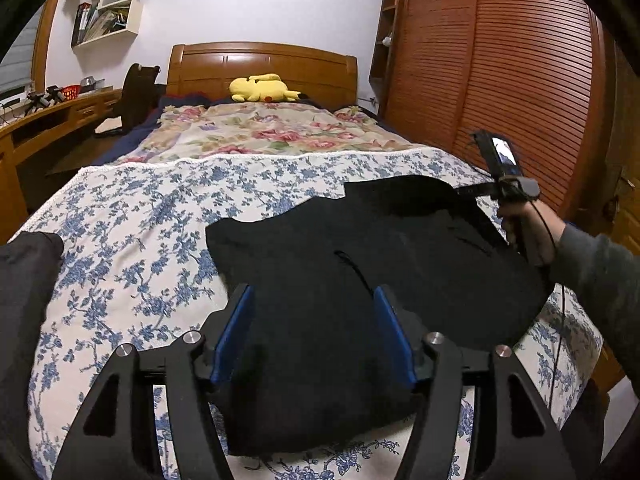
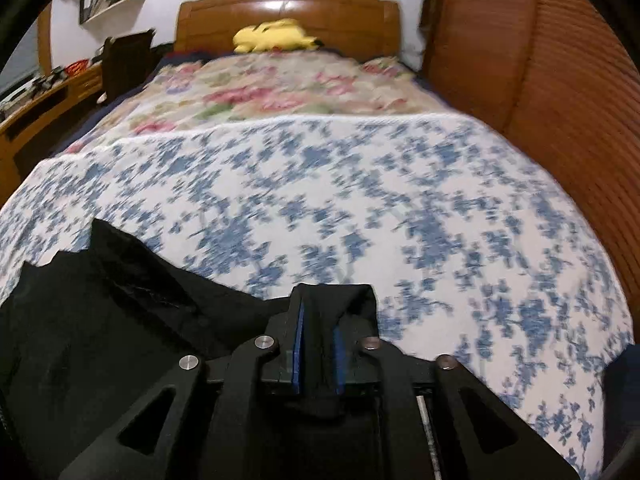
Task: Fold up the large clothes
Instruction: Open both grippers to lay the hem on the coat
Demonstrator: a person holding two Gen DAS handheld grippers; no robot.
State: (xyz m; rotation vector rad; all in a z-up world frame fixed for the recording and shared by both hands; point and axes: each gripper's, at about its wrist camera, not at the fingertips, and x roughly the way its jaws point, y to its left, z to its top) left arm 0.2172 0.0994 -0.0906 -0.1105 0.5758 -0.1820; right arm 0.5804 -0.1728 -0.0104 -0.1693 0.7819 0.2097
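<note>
On my left, the left claw (image 1: pixel 312 332) stands released, its blue pads (image 1: pixel 236 336) spread to either side of the black garment (image 1: pixel 360 264) without pressing it. The cloth lies beneath and between them on the bed (image 1: pixel 132 216), over the blue-flowered coverlet near the foot end. I judge this side's fold to be laid; to do it well I would lift that claw straight up so the pads do not snag and drag the layer askew.

Further right, the right claw (image 2: pixel 318 344) has black fabric bunched between its narrowly parted pads. The view is blurred, and I cannot tell whether it truly pinches or has begun to let go. I would carry that edge low and level across the bed, keep it taut, and set it down square before loosening.

The garment is plain black, soft and matte, partly folded with an uneven far edge. A thin cord lies across its upper layer.
</note>
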